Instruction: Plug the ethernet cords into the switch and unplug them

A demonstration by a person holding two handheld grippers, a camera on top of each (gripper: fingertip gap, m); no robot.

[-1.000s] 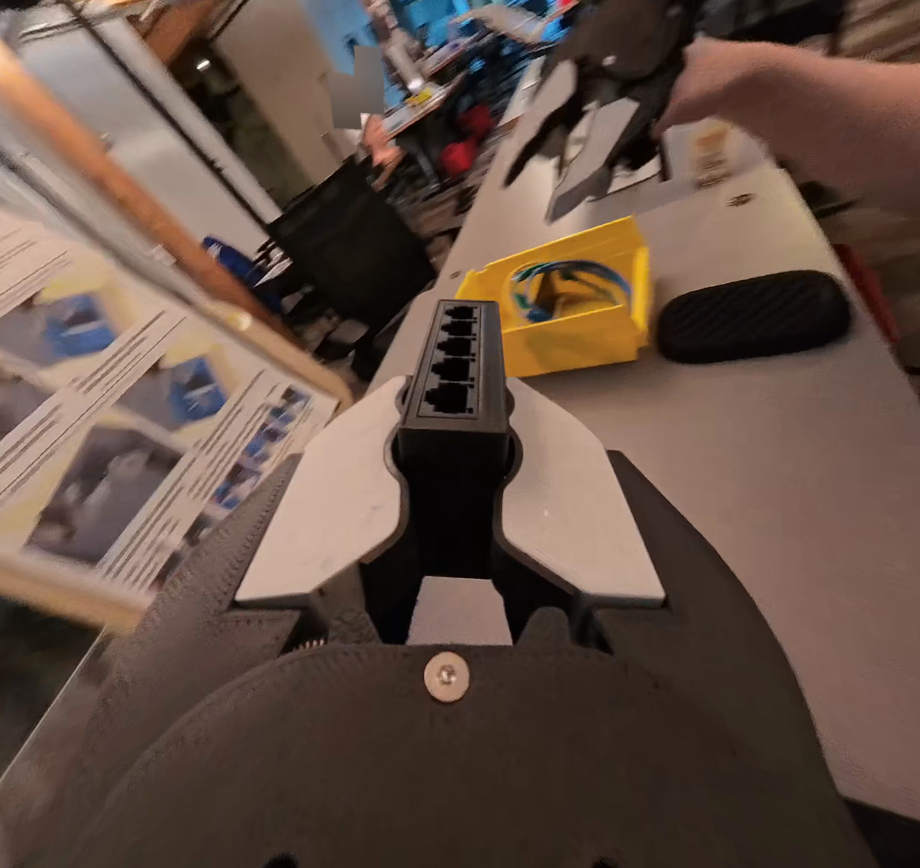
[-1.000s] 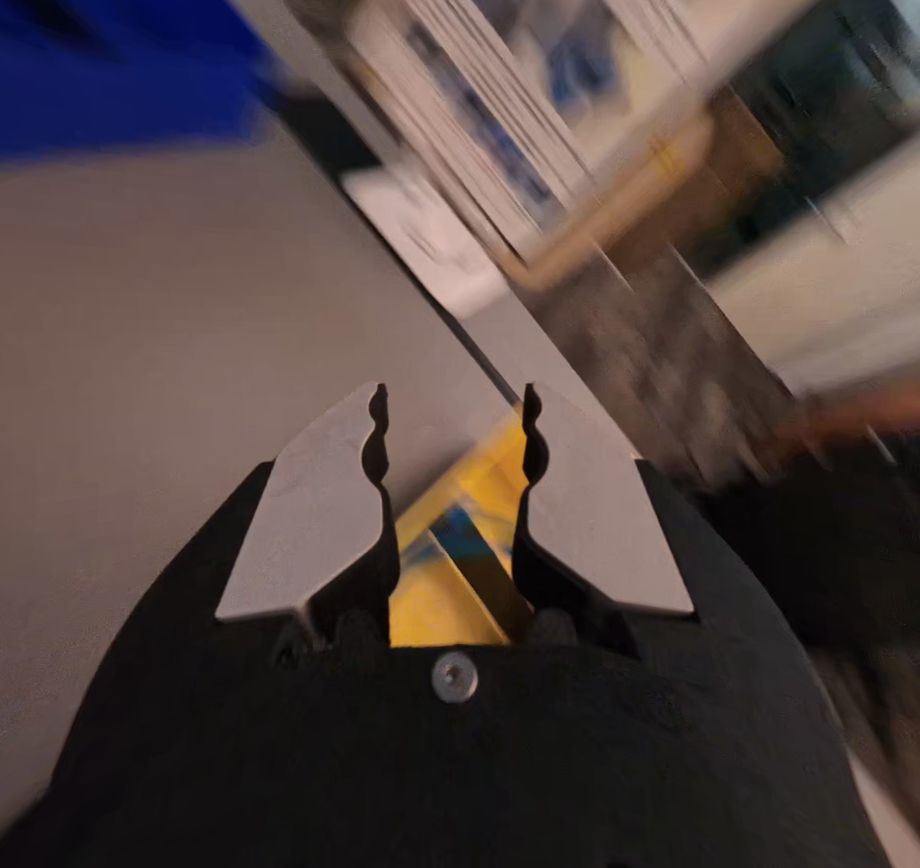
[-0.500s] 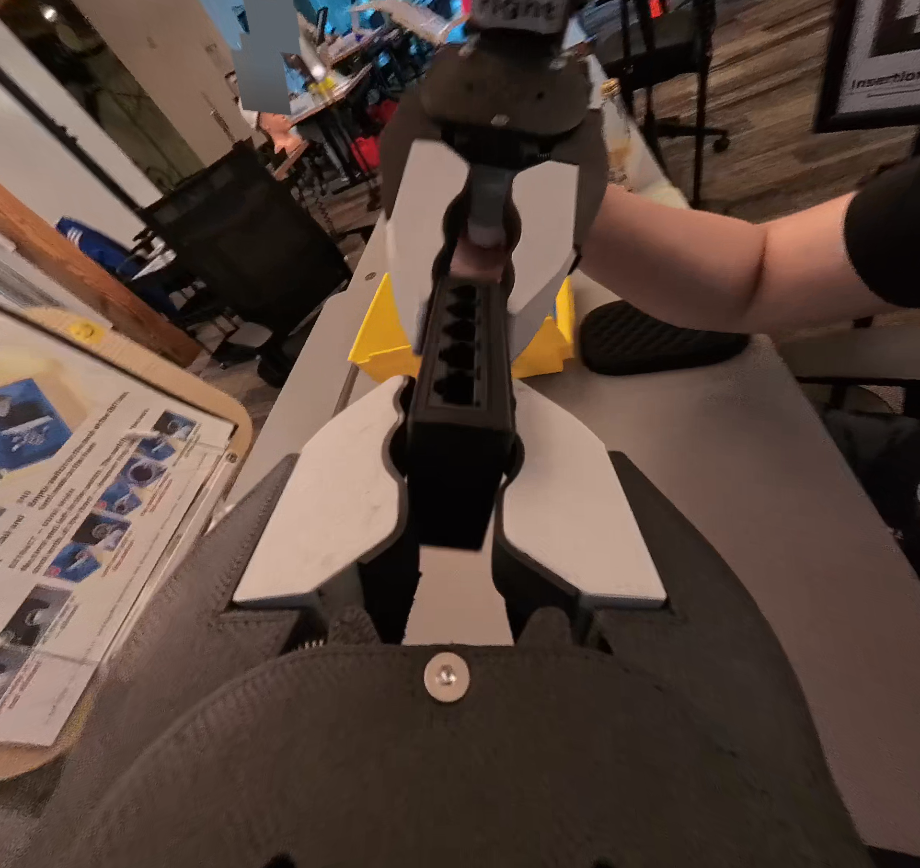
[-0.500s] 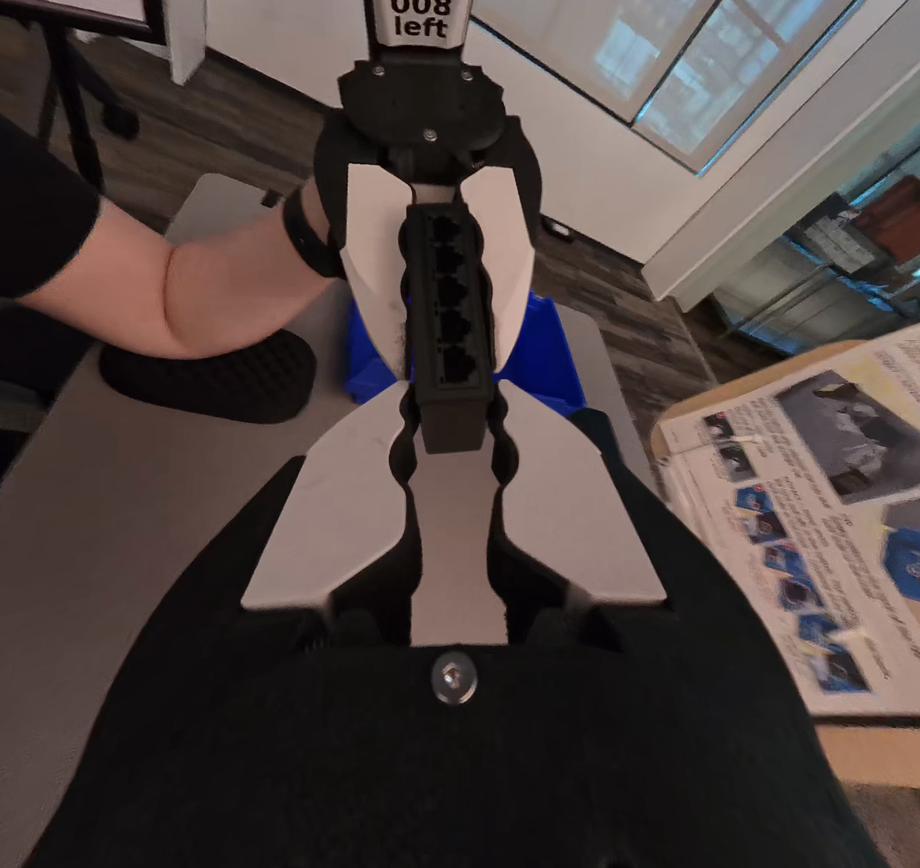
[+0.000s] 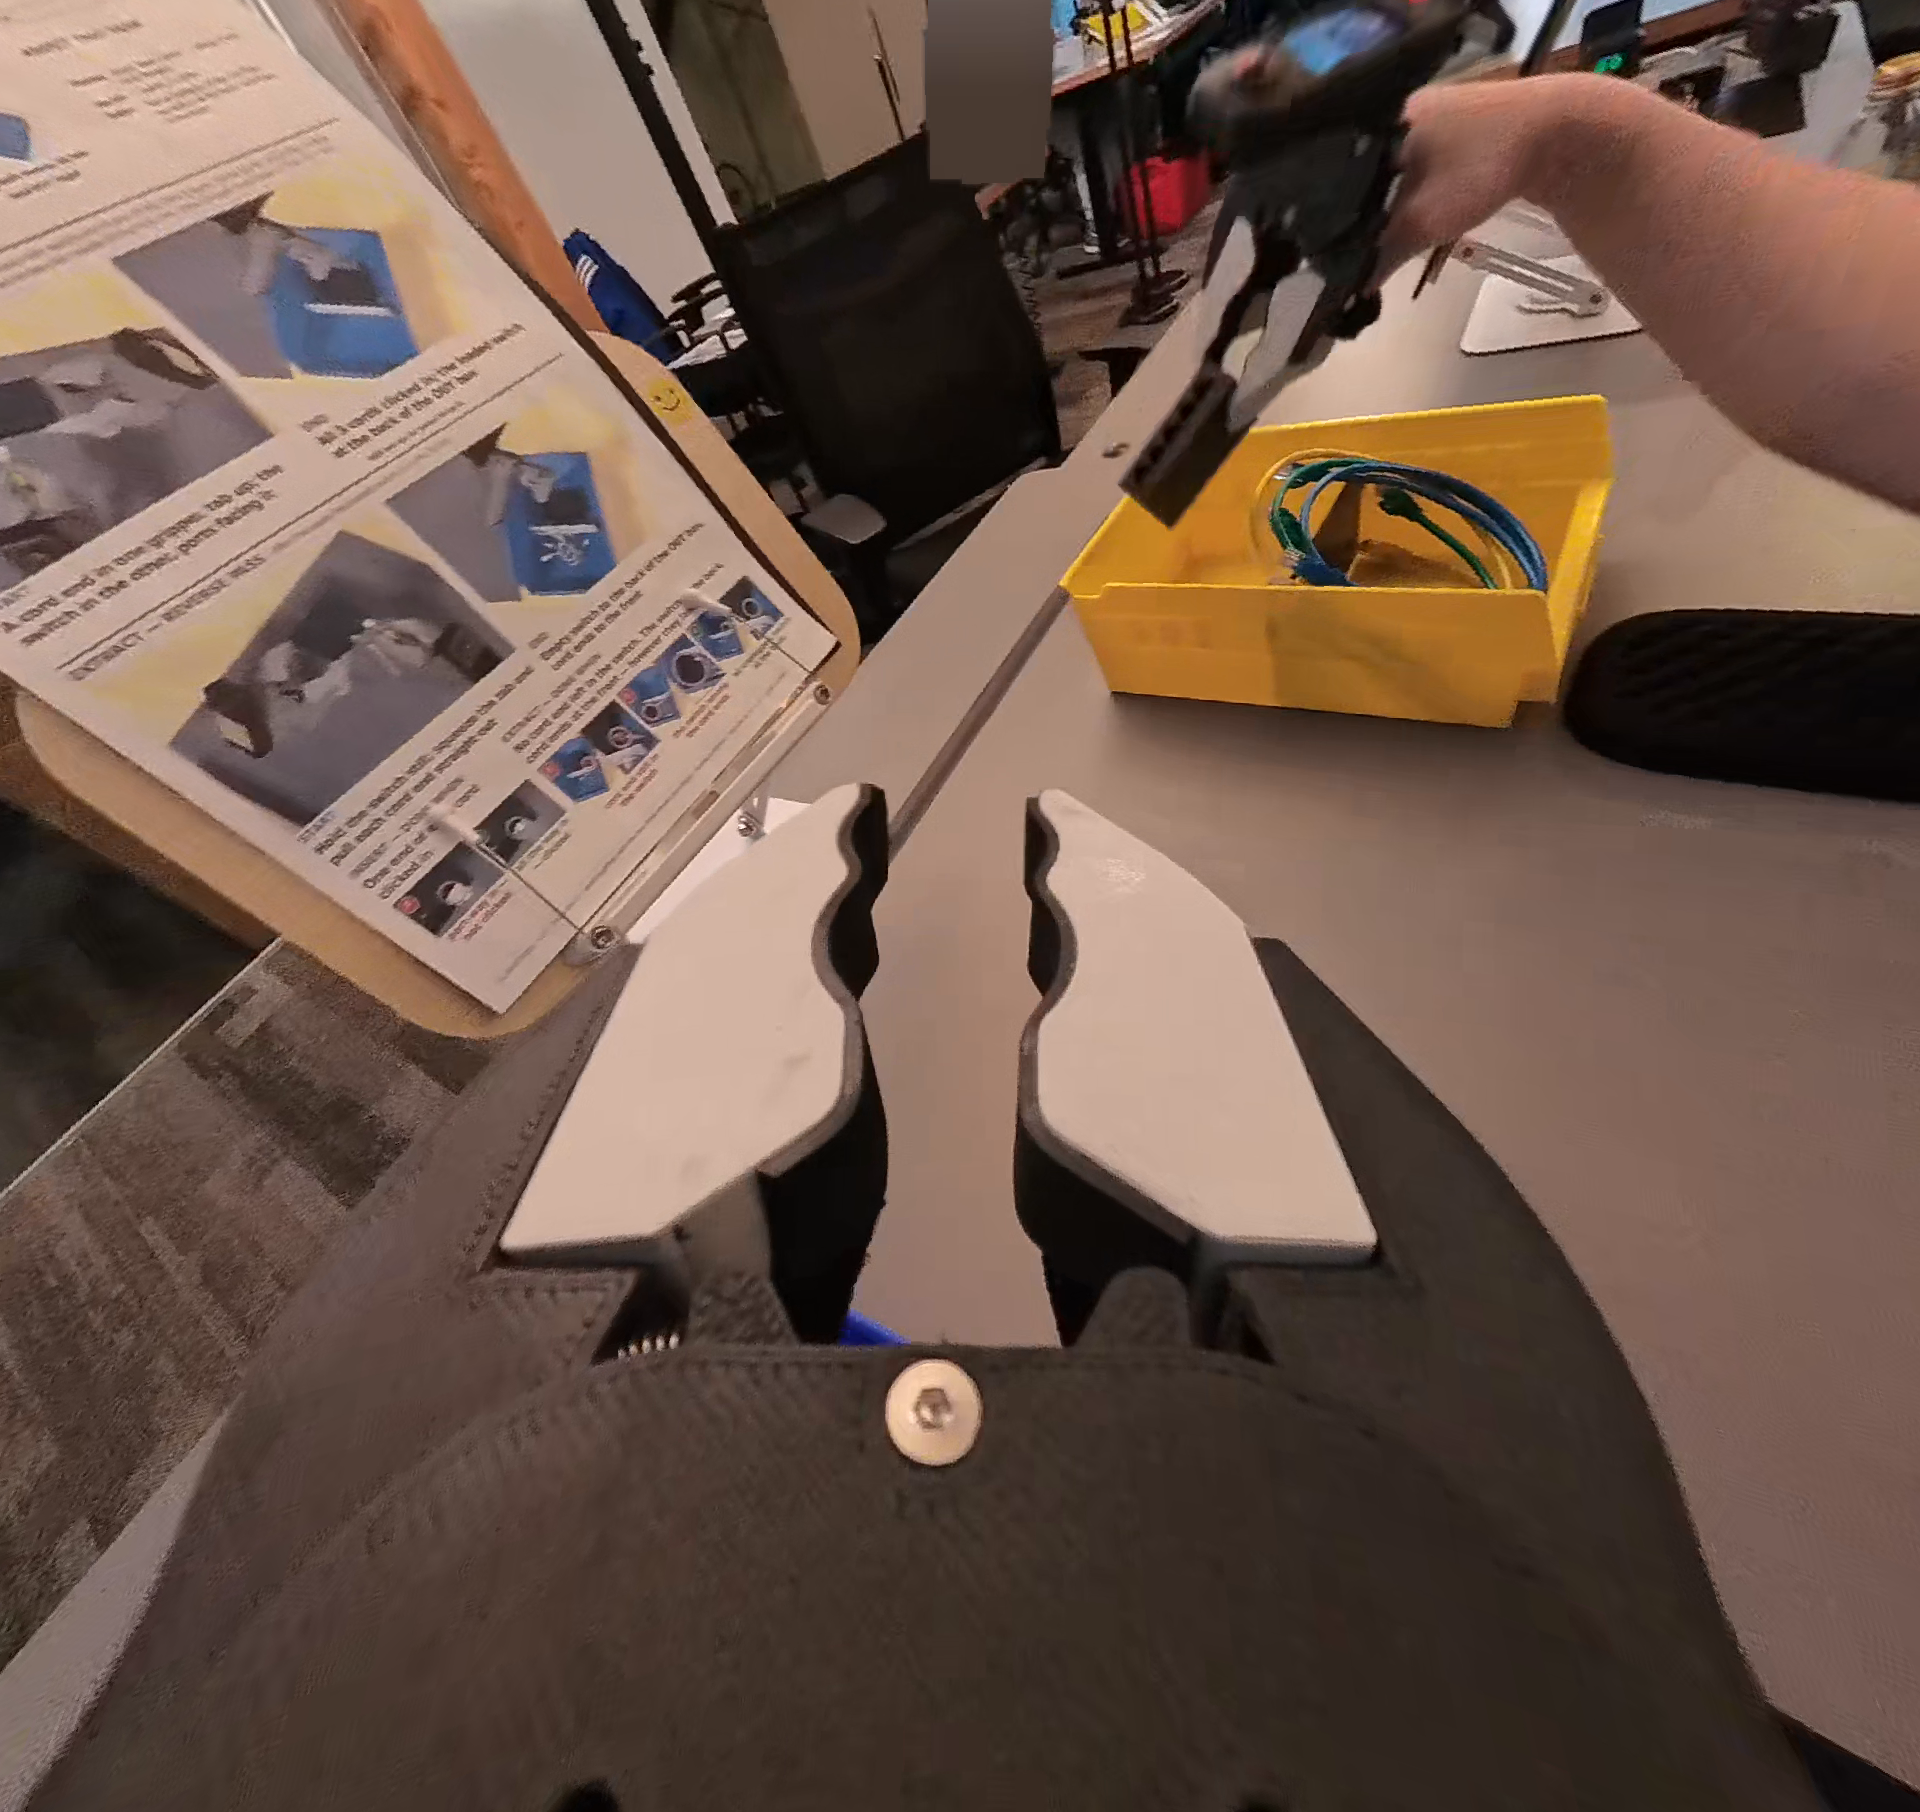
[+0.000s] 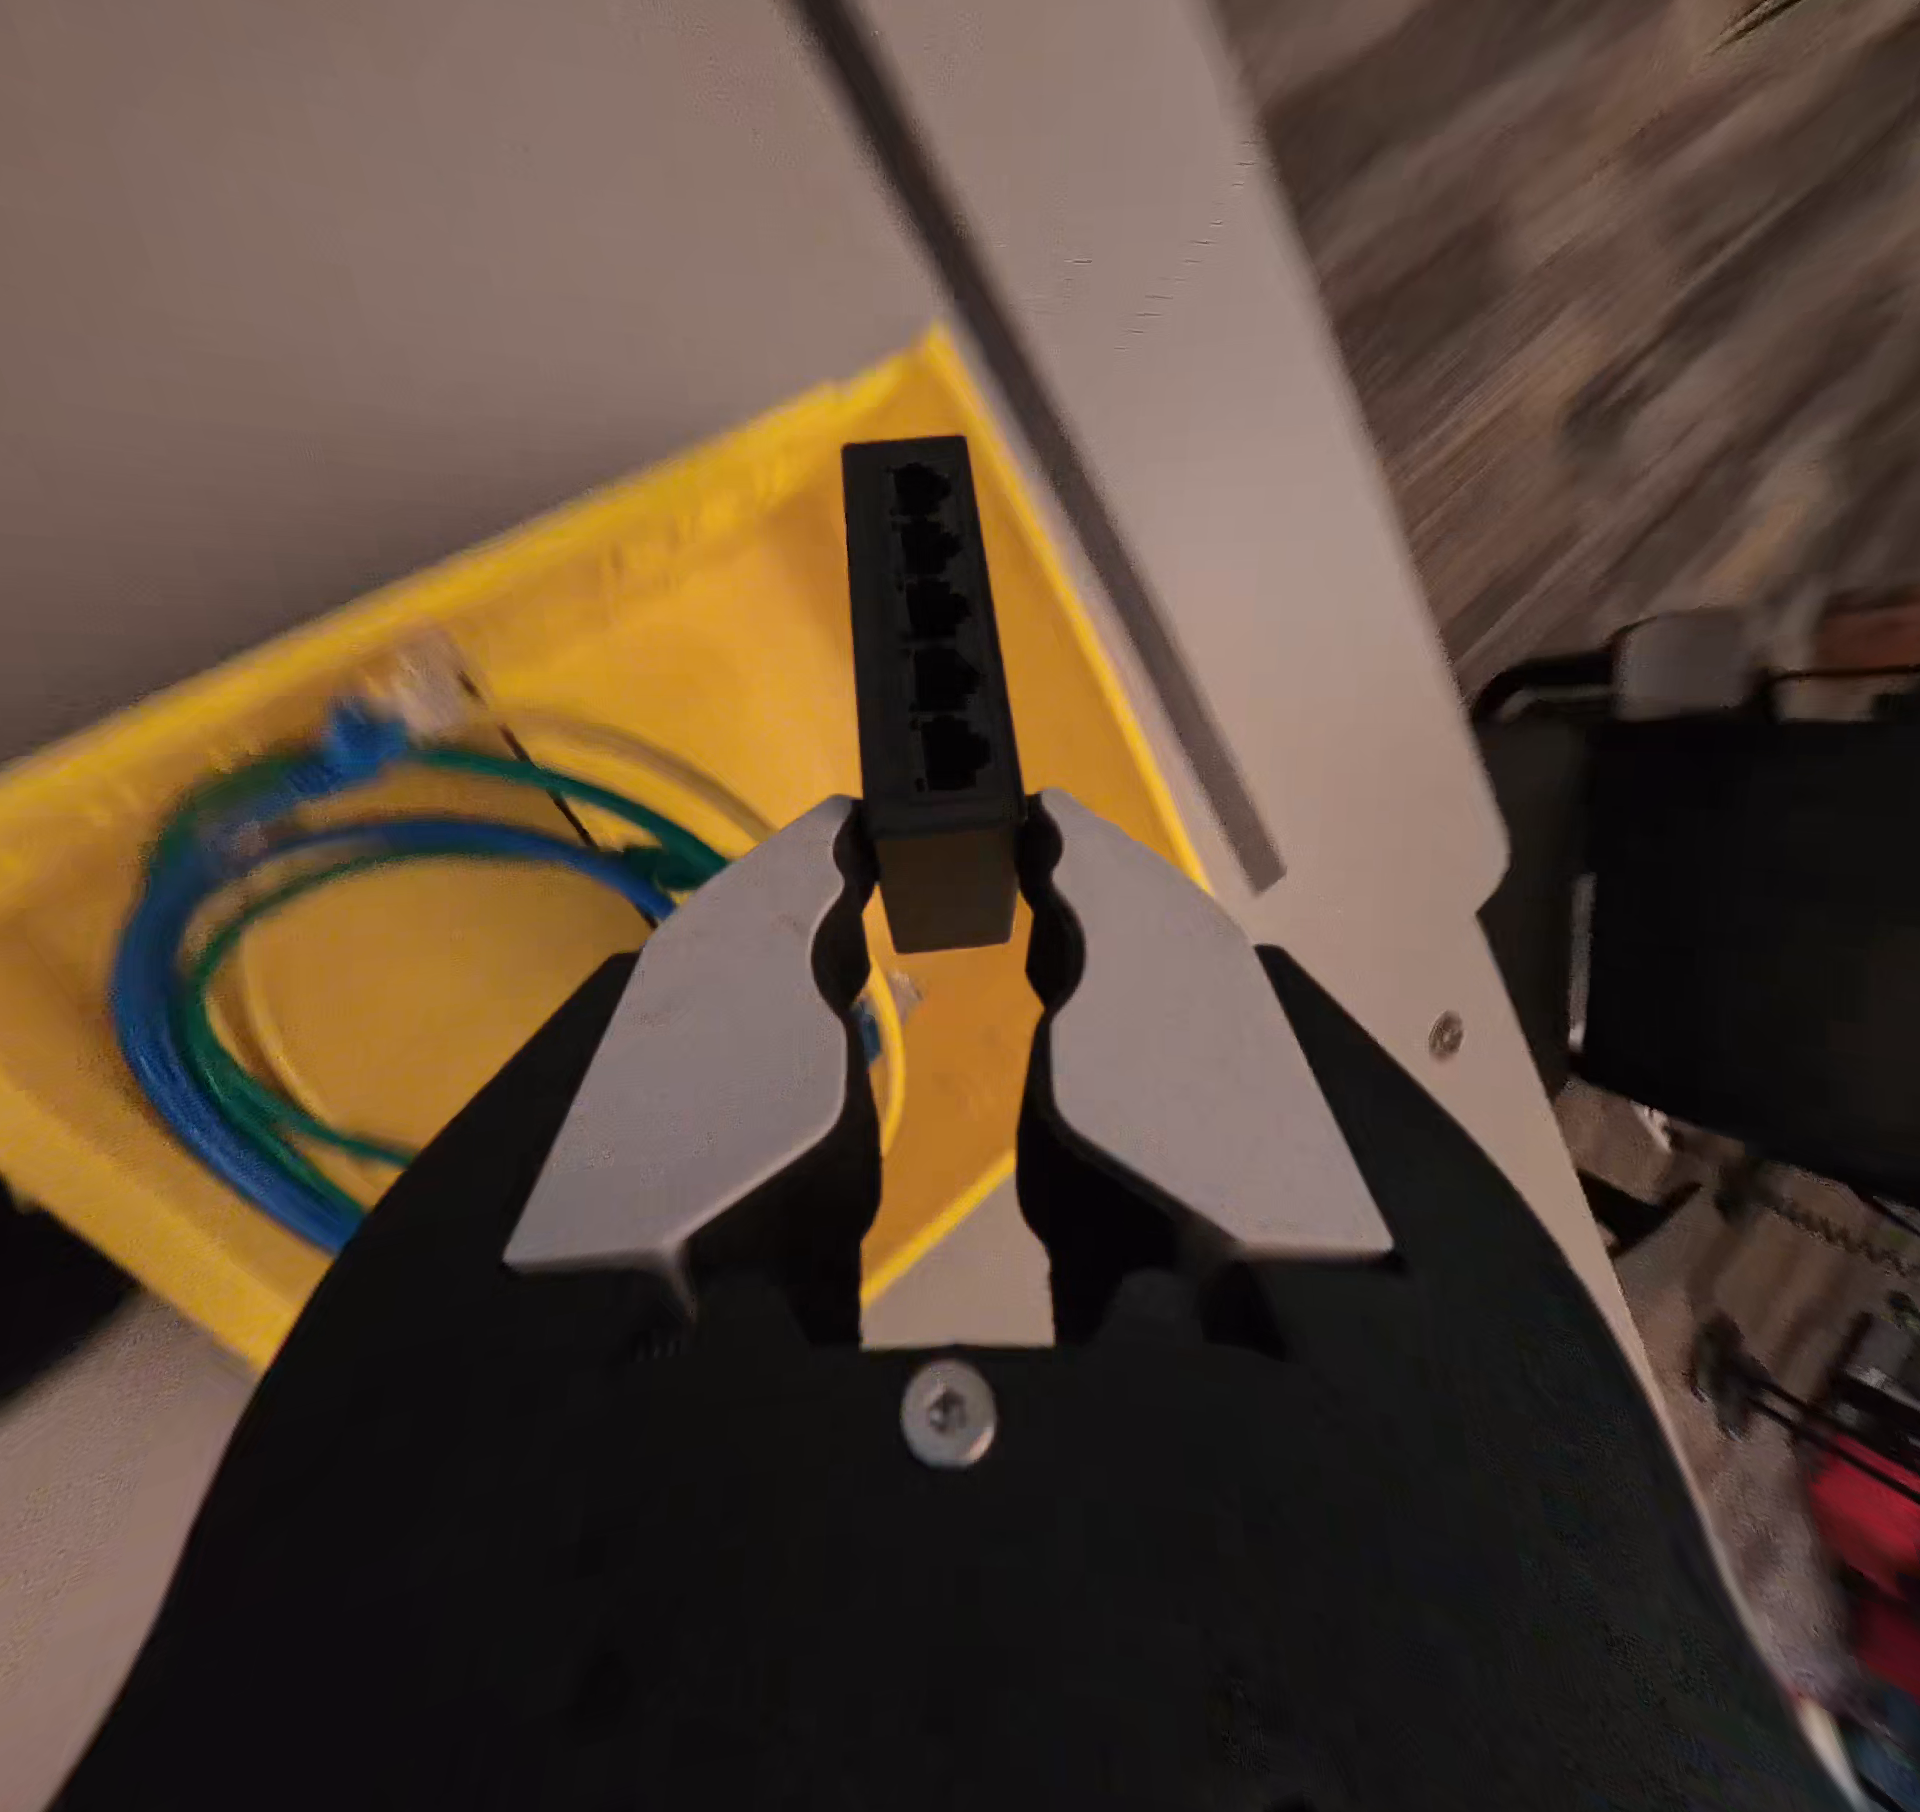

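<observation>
Cords (image 5: 1403, 526) lie in the bin (image 5: 1309, 661) on the table (image 5: 1351, 931), pad (image 5: 1756, 702) right of it.

Left gripper (image 5: 954, 817) empty, jaws apart above grey table (image 5: 1455, 1035).
Right gripper (image 5: 1262, 349) holds black switch (image 5: 1184, 453) tilted over yellow bin (image 5: 1320, 650); coiled cords (image 5: 1434, 526) inside.

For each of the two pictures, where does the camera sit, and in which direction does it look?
Left wrist view: sits on the left gripper, open and empty, looking along the grey table; the forearm shows.
Right wrist view: sits on the right gripper, looking down; its fingers clamp the switch.
Shared: the yellow bin of cords, the switch, the right gripper.
</observation>
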